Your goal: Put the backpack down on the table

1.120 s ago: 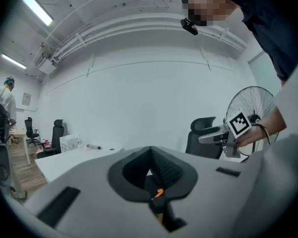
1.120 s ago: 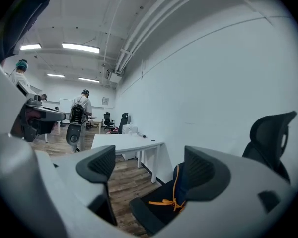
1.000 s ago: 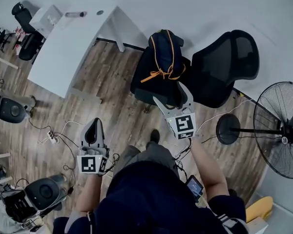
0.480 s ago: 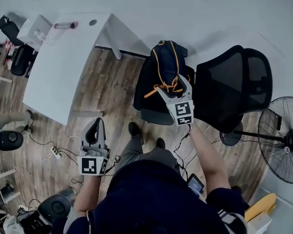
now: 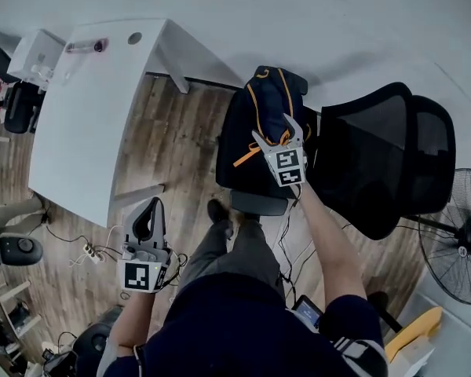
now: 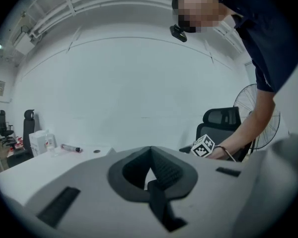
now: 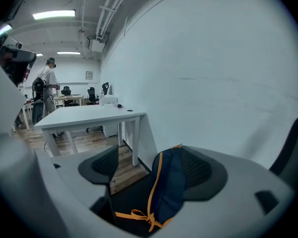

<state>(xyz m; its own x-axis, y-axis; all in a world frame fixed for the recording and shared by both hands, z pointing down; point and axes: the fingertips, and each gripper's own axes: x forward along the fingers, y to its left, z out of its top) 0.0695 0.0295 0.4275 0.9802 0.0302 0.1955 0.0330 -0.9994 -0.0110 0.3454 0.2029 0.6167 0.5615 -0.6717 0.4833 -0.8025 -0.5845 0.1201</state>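
Nothing done yet: backpack (image 5: 271, 93) sits on chair (image 5: 255, 203). Right gripper (image 5: 273, 128) jaws apart, just been closing, backpack between them, ungripped. Left gripper (image 5: 151, 206) jaws together. Counter (image 5: 94, 116) well apart.

top (image 5: 243, 332): dk navy, short slvs | trousers (image 5: 237, 251): grey | L gripper (image 5: 154, 204), R gripper (image 5: 272, 126): grey, b/w marker cubes (image 5: 137, 276)

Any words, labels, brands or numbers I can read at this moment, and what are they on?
No text here can be read.
The right marker cube and the left marker cube: black-and-white square patterns only, no letters.
The white box on the table: red print, too small to read.
The wall plaque: too small to read.
The backpack: no logo or label shows.
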